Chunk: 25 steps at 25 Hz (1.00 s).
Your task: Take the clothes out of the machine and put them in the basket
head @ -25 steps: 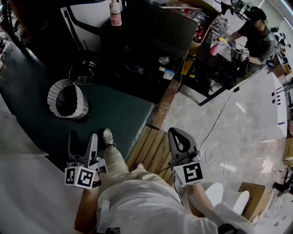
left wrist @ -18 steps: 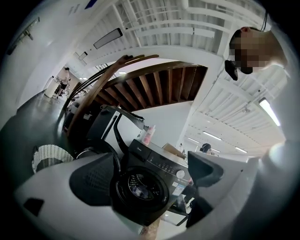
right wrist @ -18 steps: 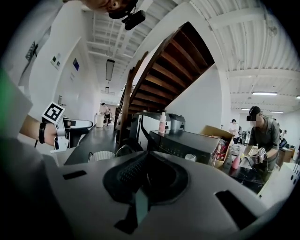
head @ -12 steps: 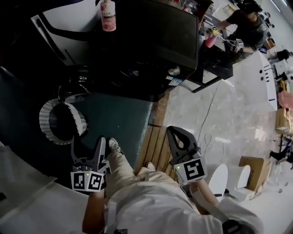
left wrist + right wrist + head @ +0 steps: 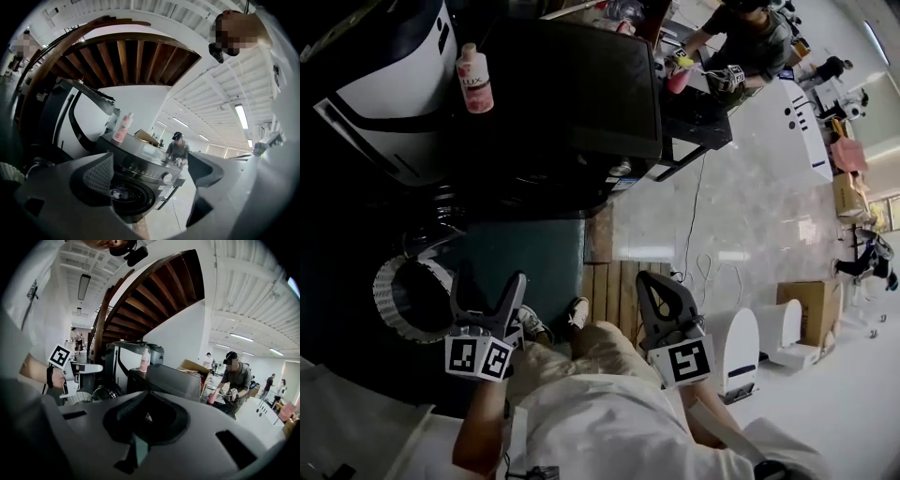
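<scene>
Stands near the machine (image 5: 572,103) with left gripper (image 5: 487,281) fingers spread, right gripper (image 5: 656,283) fingers pressed together, clothes (image 5: 116,192) not yet out, basket (image 5: 387,286) looking empty.

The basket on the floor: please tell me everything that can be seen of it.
The basket is round, with a white ribbed wall, perhaps woven, and an open top. Its inside looks dark; no clothes show in it. It stands on the dark green floor mat, before the washing machine. In the head view the left gripper overlaps its right edge.
</scene>
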Each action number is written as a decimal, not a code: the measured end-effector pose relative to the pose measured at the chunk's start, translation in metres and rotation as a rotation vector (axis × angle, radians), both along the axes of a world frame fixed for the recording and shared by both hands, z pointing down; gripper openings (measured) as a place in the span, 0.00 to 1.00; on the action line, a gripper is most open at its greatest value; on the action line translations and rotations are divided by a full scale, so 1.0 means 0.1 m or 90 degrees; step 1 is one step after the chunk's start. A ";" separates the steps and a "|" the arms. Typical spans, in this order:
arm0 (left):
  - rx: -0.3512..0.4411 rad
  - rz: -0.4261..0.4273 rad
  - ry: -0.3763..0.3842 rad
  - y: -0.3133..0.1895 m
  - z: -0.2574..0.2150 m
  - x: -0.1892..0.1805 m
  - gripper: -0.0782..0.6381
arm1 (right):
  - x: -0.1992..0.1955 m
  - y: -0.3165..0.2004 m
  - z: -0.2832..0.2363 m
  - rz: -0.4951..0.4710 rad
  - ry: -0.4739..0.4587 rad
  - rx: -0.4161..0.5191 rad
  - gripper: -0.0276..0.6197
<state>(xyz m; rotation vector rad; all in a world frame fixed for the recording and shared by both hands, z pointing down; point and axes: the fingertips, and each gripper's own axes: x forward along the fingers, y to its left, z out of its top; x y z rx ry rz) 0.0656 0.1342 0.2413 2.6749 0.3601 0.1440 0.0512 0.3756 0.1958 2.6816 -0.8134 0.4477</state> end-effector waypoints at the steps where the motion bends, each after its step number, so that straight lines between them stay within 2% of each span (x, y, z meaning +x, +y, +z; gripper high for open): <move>1: -0.003 0.014 -0.005 0.09 0.01 0.05 0.78 | 0.02 0.04 0.01 0.006 -0.001 0.002 0.06; 5: -0.012 0.032 -0.025 0.35 0.09 0.23 0.78 | 0.15 0.17 0.20 0.017 -0.025 0.013 0.06; 8: 0.006 0.033 -0.039 0.47 0.15 0.35 0.78 | 0.28 0.23 0.29 0.005 -0.036 0.027 0.06; 13: 0.036 0.004 -0.043 0.39 0.32 0.61 0.78 | 0.54 0.18 0.61 -0.025 -0.060 0.036 0.06; 16: 0.028 -0.018 -0.057 0.36 0.56 0.67 0.78 | 0.69 0.07 0.82 -0.054 -0.059 0.044 0.06; 19: 0.027 -0.017 -0.073 0.38 0.83 0.69 0.78 | 0.79 -0.06 0.96 -0.077 -0.052 0.054 0.06; 22: 0.033 -0.006 -0.067 0.38 1.15 0.79 0.78 | 0.86 -0.17 1.17 -0.086 -0.046 0.057 0.06; 25: 0.034 -0.003 -0.049 0.28 1.61 0.95 0.78 | 0.92 -0.29 1.60 -0.091 -0.040 0.045 0.06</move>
